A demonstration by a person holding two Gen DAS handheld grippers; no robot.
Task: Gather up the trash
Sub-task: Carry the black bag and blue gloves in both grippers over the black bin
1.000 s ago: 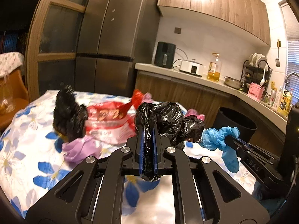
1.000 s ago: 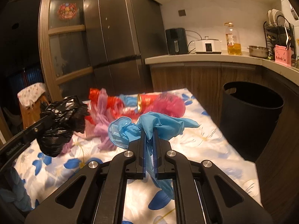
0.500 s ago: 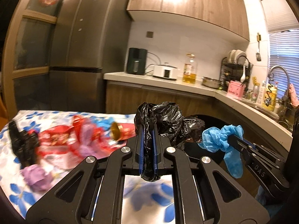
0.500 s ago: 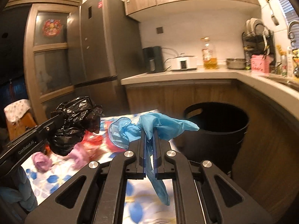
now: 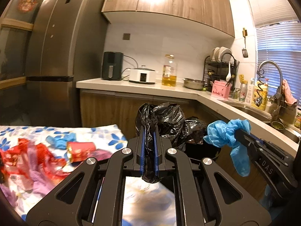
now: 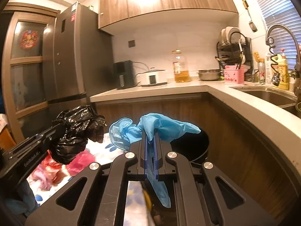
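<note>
Left wrist: left gripper (image 5: 148, 141) clamped on crumpled black plastic bag (image 5: 165, 120), just above black trash bin (image 5: 203, 148).

Right wrist: right gripper (image 6: 150, 143) pinching blue disposable glove (image 6: 160, 126), near that bin (image 6: 195, 146).

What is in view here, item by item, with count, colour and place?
black bag: 1, black, in left gripper
glove: 1, blue, in right gripper
bin: 1, black, floor below counter
table: 1, blue-flowered cloth, left
can: 1, red, on table
wrappers: several, red and purple, on table
fridge: 1, grey, left
oil bottle: 1, yellow, on counter
left gripper: shut on bag
right gripper: shut on glove
</note>
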